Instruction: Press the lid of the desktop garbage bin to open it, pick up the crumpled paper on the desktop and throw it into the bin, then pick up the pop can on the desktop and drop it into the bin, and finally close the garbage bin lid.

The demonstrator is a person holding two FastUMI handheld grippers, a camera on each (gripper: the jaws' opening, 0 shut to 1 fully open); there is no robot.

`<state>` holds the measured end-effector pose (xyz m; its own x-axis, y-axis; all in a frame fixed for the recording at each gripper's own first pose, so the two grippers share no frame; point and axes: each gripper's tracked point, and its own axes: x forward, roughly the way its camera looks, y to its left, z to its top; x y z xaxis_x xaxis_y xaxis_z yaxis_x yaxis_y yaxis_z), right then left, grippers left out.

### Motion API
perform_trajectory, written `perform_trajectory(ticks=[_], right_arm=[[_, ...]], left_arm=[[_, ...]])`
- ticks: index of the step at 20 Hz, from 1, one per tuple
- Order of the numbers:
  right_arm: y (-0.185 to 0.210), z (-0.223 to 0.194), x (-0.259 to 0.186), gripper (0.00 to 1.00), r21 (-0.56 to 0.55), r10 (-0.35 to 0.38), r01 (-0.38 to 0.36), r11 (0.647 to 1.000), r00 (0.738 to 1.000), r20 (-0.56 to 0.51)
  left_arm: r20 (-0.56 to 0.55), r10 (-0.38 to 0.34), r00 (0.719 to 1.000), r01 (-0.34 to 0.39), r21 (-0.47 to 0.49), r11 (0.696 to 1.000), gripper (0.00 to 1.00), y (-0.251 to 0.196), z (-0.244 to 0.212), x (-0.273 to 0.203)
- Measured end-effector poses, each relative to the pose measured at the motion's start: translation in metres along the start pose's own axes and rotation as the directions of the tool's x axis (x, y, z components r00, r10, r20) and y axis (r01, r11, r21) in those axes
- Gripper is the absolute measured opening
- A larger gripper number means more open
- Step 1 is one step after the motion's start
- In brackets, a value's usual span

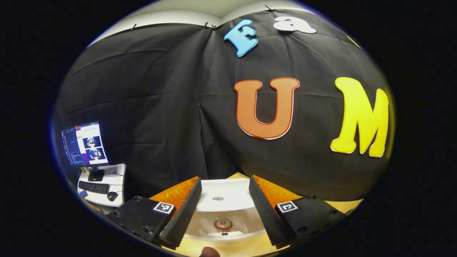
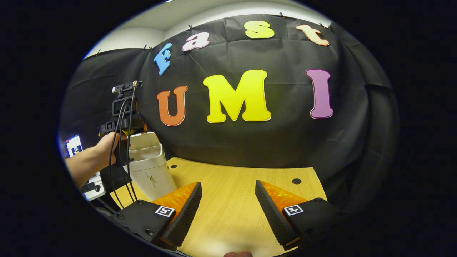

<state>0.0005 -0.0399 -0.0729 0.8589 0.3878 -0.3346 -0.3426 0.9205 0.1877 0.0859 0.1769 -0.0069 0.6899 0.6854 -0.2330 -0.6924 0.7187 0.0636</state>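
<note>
Lid of the bin (image 2: 144,141) stands up, open; the can (image 1: 223,224) already lies inside at the bottom, so closing looks like the step in hand. Left claw (image 1: 225,210) hovers right over the bin mouth, released, holding nothing. Right claw (image 2: 228,210) is released too, over bare worktop (image 2: 235,178), well apart from the bin. To close cleanly: push the lid down from its top edge, fingers clear of the opening. Paper: can't tell where.

A recording booth in a lab: black cloth wall (image 2: 250,150), wooden table (image 2: 235,192), monitor (image 1: 85,143) and keyboard (image 1: 94,187) beside it
</note>
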Motion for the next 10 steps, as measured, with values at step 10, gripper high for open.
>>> perform_trajectory(ticks=[10], right_arm=[[-0.013,-0.012,-0.001,0.95,0.008,-0.033,0.034,0.999,0.999,-0.029]], left_arm=[[-0.116,-0.005,0.993,0.004,-0.009,1.000,0.91,-0.019,-0.078,-0.004]])
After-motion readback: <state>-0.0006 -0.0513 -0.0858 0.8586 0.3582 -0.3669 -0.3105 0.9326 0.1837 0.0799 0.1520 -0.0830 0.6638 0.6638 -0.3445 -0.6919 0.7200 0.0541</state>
